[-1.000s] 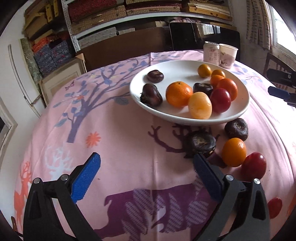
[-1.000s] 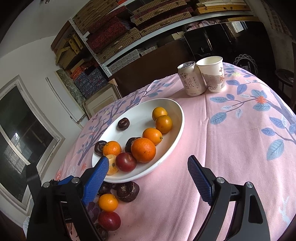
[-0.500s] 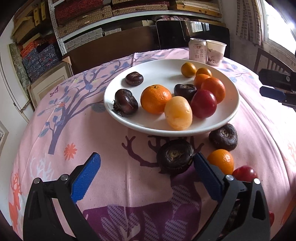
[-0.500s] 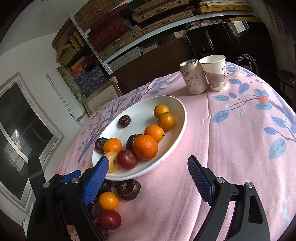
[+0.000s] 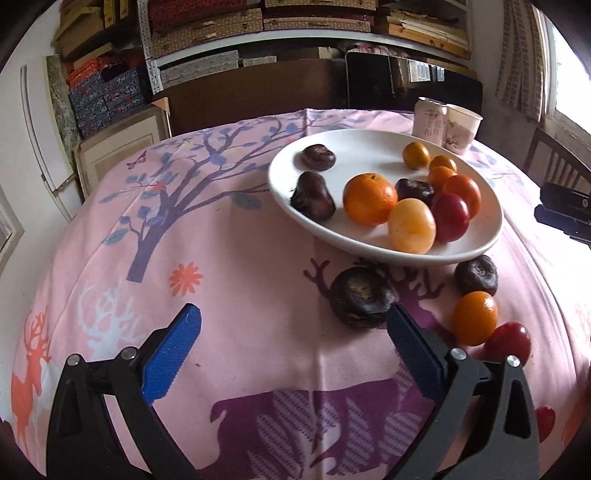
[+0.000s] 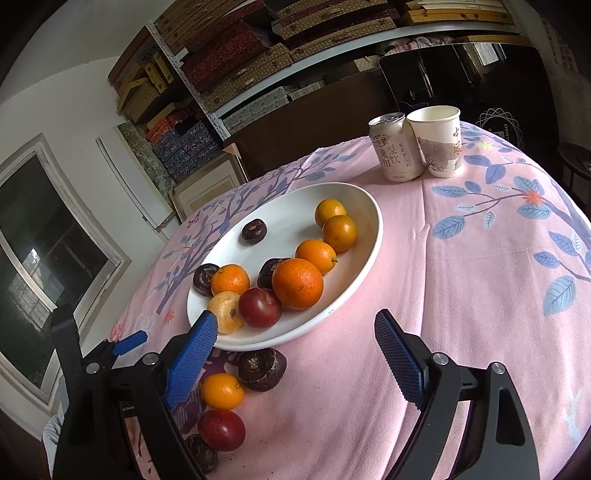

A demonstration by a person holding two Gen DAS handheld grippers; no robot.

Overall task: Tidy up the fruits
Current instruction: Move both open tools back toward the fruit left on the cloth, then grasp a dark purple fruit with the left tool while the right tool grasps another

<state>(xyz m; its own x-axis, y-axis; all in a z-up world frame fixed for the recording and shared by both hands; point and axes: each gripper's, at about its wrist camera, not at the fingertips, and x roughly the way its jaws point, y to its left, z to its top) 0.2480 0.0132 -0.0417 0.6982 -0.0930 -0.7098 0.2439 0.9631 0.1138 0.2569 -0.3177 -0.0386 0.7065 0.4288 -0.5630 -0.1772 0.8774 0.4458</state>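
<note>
A white plate (image 5: pixel 487 236) (image 6: pixel 373 236) holds several oranges, dark chestnut-like fruits, a red plum and a yellow fruit. On the cloth in front of it lie a large dark fruit (image 5: pixel 361 302), a smaller dark fruit (image 5: pixel 475 274) (image 6: pixel 261 369), a small orange (image 5: pixel 474 318) (image 6: pixel 222 390) and a red plum (image 5: pixel 509 341) (image 6: pixel 221 429). My left gripper (image 5: pixel 293 332) is open and empty; its right finger is just beside the large dark fruit. My right gripper (image 6: pixel 295 332) is open and empty at the plate's near rim.
A drink can (image 6: pixel 395 147) and a paper cup (image 6: pixel 439 144) stand behind the plate. The table has a pink patterned cloth (image 5: pixel 221 240). Shelves with boxes (image 5: pixel 258 22) fill the back wall. The left gripper shows at the left of the right wrist view (image 6: pixel 125 343).
The left gripper has shifted left and drawn back a little, so the plate and loose fruits sit further right. The right gripper has edged slightly closer to the plate.
</note>
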